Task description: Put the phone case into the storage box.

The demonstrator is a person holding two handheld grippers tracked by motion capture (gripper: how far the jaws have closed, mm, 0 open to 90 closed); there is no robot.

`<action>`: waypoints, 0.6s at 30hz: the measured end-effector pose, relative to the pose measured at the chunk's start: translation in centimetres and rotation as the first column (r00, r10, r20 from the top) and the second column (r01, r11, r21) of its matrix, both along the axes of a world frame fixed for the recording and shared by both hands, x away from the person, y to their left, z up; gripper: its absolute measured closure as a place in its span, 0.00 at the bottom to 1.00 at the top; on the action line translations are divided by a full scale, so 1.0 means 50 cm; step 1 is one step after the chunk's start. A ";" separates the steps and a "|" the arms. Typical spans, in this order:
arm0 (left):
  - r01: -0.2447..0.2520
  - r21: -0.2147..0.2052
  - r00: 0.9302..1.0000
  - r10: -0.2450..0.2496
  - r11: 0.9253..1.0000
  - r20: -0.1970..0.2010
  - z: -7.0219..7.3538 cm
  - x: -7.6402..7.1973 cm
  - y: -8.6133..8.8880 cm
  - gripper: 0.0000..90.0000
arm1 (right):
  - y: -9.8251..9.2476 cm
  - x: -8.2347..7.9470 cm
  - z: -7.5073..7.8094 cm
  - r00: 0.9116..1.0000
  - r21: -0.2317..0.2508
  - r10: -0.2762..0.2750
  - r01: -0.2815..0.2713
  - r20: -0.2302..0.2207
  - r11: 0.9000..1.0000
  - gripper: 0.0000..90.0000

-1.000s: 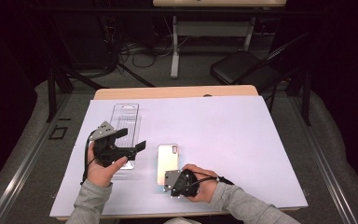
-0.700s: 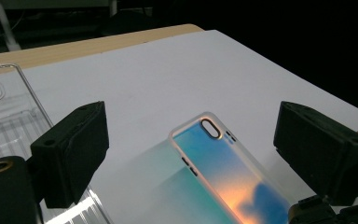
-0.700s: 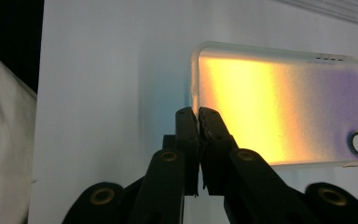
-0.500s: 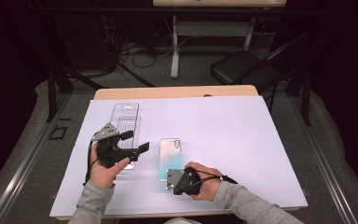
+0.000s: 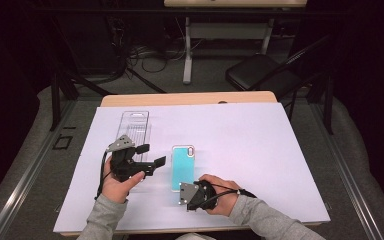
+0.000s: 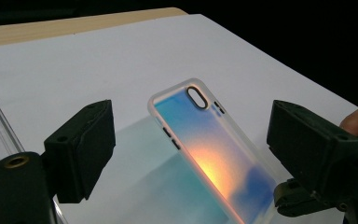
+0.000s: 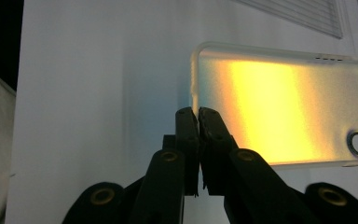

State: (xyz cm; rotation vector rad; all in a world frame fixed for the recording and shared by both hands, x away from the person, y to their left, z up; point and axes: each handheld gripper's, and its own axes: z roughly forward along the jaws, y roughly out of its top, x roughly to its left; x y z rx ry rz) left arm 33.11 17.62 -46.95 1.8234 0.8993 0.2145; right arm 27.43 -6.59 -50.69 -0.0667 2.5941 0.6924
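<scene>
Phone case (image 5: 183, 166) lies flat between both grippers. Right gripper (image 7: 198, 114) pinched closed, seemingly on its near edge. Left gripper (image 5: 152, 156) wide, empty, just beside it. Keep the case pinned; approach low.

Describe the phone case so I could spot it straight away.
On the white sheet that covers the table, look near the front edge, between the left gripper and the right gripper. There lies the phone case, flat, turquoise with a pale rim and an oval camera hole. The clear plastic package behind it has no colour.
</scene>
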 end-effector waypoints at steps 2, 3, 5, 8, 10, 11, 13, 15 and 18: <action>0.001 0.002 1.000 -0.001 1.000 -0.002 0.000 -0.001 -0.002 0.17 | 0.000 -0.001 0.000 1.000 0.000 0.004 -0.004 0.015 1.000 0.97; 0.001 0.002 1.000 -0.001 1.000 -0.002 0.000 -0.001 -0.002 0.17 | -0.001 0.000 0.001 1.000 -0.004 0.008 -0.008 0.022 1.000 0.97; 0.000 0.001 1.000 0.000 1.000 -0.005 -0.001 -0.001 -0.003 0.17 | -0.001 -0.001 0.001 1.000 -0.002 0.003 -0.003 0.025 1.000 0.97; -0.001 -0.001 1.000 0.001 1.000 -0.007 -0.003 -0.001 -0.004 0.17 | -0.002 -0.002 0.003 1.000 0.006 0.000 0.000 0.031 1.000 0.97; 0.001 -0.009 1.000 -0.001 1.000 -0.012 -0.005 0.000 -0.005 0.17 | -0.003 -0.002 0.005 0.999 0.008 -0.003 0.002 0.034 1.000 0.97; 0.000 -0.012 1.000 -0.001 1.000 -0.015 -0.006 0.000 -0.006 0.18 | -0.004 -0.001 0.006 0.999 0.008 0.000 0.000 0.039 1.000 0.97; 0.001 -0.014 1.000 -0.001 1.000 -0.020 -0.007 0.000 -0.006 0.18 | -0.004 -0.002 0.006 0.999 0.010 -0.001 0.001 0.038 1.000 0.97; 0.006 -0.013 1.000 -0.006 1.000 -0.029 -0.010 0.001 -0.008 0.18 | -0.005 -0.004 0.007 0.999 0.010 -0.010 0.010 0.034 1.000 0.97; 0.012 -0.010 0.999 -0.012 1.000 -0.048 -0.015 0.002 -0.012 0.20 | -0.005 -0.006 0.008 0.999 0.006 -0.002 0.001 0.048 1.000 0.97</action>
